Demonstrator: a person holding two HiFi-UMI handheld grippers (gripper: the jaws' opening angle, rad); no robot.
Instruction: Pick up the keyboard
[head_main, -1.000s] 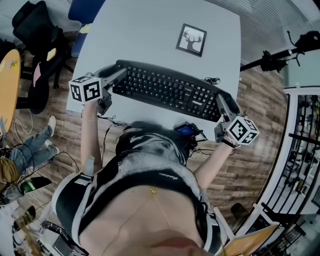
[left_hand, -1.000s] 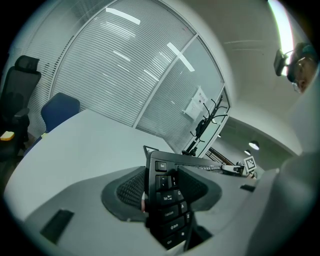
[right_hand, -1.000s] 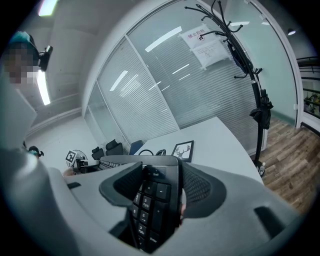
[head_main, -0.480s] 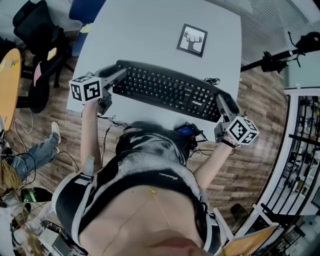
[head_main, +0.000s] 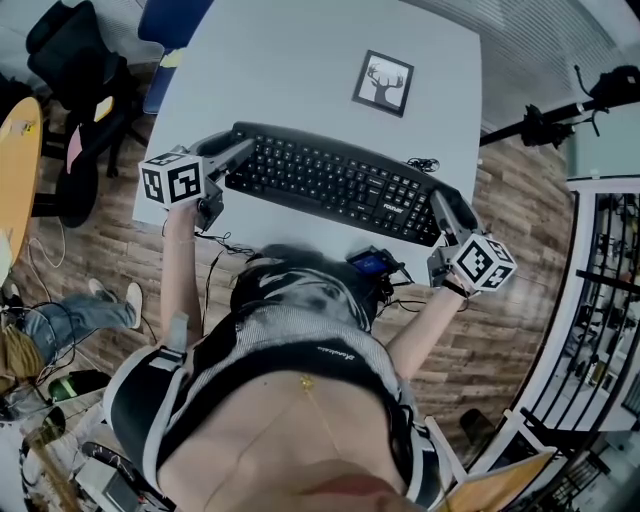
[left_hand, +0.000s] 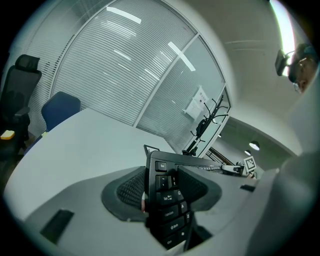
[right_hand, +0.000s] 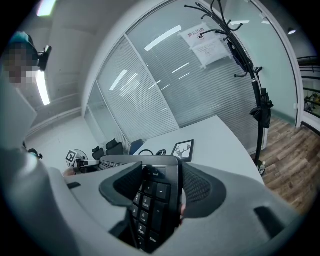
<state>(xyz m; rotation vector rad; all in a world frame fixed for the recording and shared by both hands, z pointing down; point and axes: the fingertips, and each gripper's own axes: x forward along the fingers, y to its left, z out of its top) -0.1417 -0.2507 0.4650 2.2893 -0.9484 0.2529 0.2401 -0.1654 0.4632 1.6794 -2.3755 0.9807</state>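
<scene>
- The left tongs (head_main: 232, 155) are clamped on the keyboard's (head_main: 330, 180) left end and the right tongs (head_main: 447, 207) on its right end. Gripping both ends likely keeps so long a board level when it is raised.
- The keyboard is over the near part of the counter (head_main: 300, 60), keys up. I cannot tell whether it rests there or hangs just clear.
- Its long axis runs left to right, with the right end slightly nearer. The bottom key row faces the person.

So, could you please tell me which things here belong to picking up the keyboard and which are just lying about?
Belong to the job:
long black plastic keyboard
left gripper, clamped on one end of it
right gripper, clamped on the other end

Just lying about:
black-framed deer picture
blue chair
black coat stand
</scene>
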